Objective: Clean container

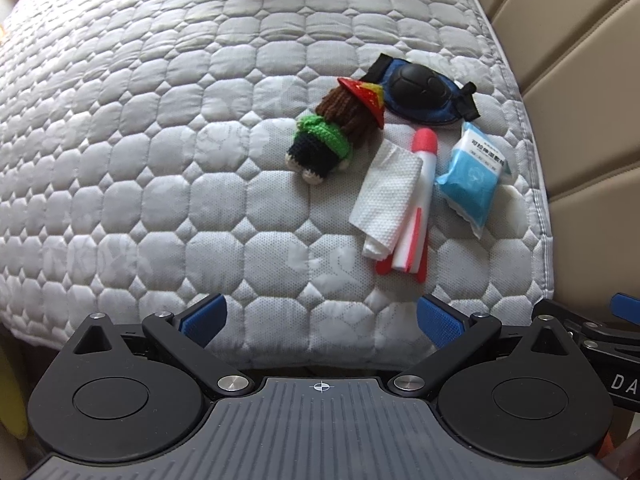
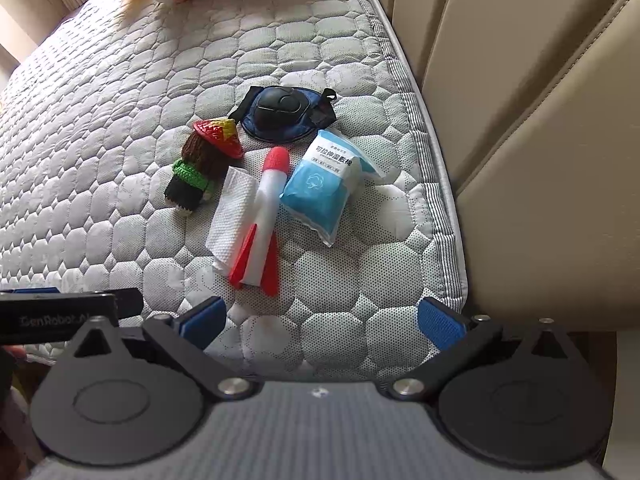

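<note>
I see no container in either view, so I cannot place it. On the quilted mattress [image 2: 120, 128] lie a folded paper towel [image 2: 234, 216] touching a foam rocket [image 2: 266, 216], a blue wipe packet [image 2: 320, 196], a crocheted doll [image 2: 200, 164] and a padded mask [image 2: 280, 114]. My left gripper [image 1: 318, 322] and right gripper [image 2: 322, 322] hang with fingers apart, empty. The towel looks light and limp; I'd pinch its near folded edge.

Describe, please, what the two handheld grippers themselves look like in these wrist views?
Both look alike: the left gripper and right gripper each have black linkage arms with silver pivot bolts, two round black housings and a ribbed grey centre plate bearing a small crosshair mark. Their fingers carry textured blue pads. White lettering shows on the neighbouring gripper's black body in each view, only partly legible.
</note>
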